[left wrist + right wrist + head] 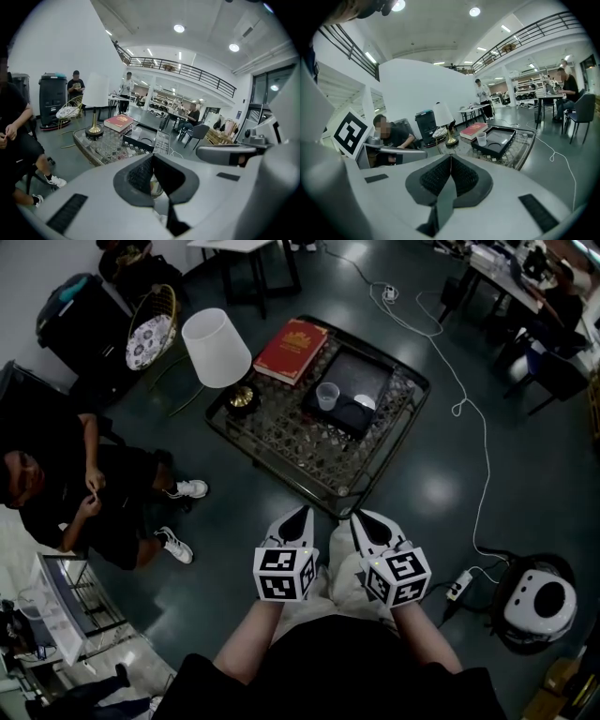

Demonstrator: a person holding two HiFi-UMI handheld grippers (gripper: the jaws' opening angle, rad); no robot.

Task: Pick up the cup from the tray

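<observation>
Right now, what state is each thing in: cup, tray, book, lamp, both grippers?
Cup: upright on the tray, not gripped.
Tray: flat on the table.
Book: closed, lying flat.
Lamp: upright.
Left gripper: shut, empty.
Right gripper: shut, empty.

Low glass worktop and its surroundings in an open hall

A red book [291, 351] lies flat at the far side of the glass worktop [370, 486], just beside a lamp [216, 348] with a white shade and brass foot at the worktop's left corner. A person [66, 493] in dark clothes and white sneakers sits left of it. Behind them stand a wicker chair [153, 326] with a patterned cushion and a dark bin [70, 320]. A white cable [473, 418] snakes across the floor on the right to a power strip [459, 585].
</observation>
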